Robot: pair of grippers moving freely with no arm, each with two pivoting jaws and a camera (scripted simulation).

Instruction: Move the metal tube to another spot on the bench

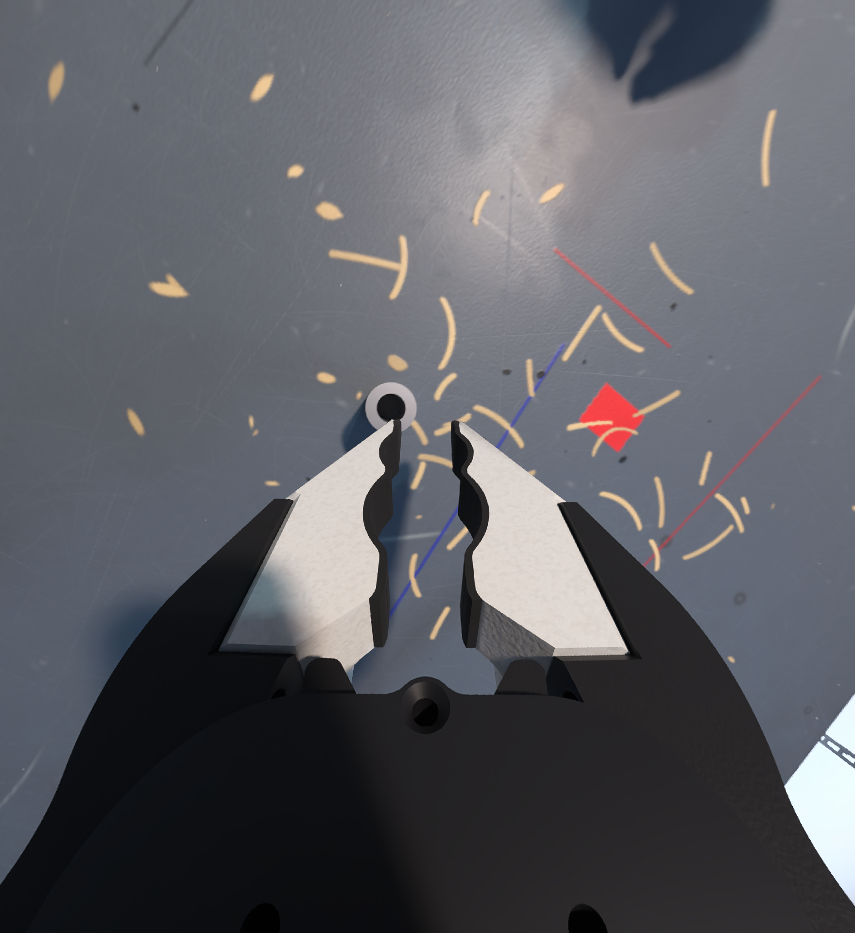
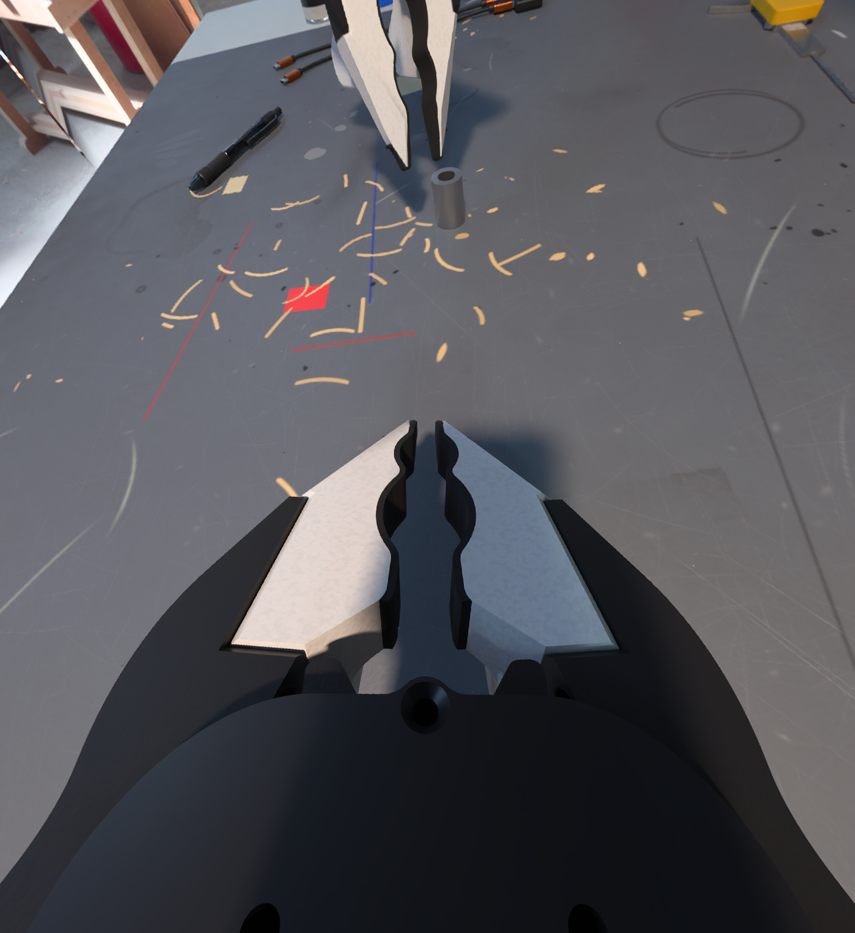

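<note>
The metal tube point(image 2: 448, 202) is a short grey cylinder standing upright on the grey bench point(image 2: 617, 454) among wood shavings. In the left wrist view I look straight down its bore point(image 1: 390, 407). My left gripper point(image 1: 426, 424) points down over the bench, open by about the tube's width and empty. Its left fingertip point(image 1: 396, 429) lies right at the tube's rim. From the right wrist view the left gripper point(image 2: 420, 160) hangs just above and slightly left of the tube. My right gripper point(image 2: 425, 424) sits well back from the tube, its jaws nearly together and empty.
A red square mark point(image 2: 307, 298) lies left of the tube, also in the left wrist view point(image 1: 609, 416). A black pen point(image 2: 236, 149), orange-tipped cables point(image 2: 297, 68) and a yellow object point(image 2: 786, 10) lie farther off. The bench edge point(image 2: 127, 131) runs along the left.
</note>
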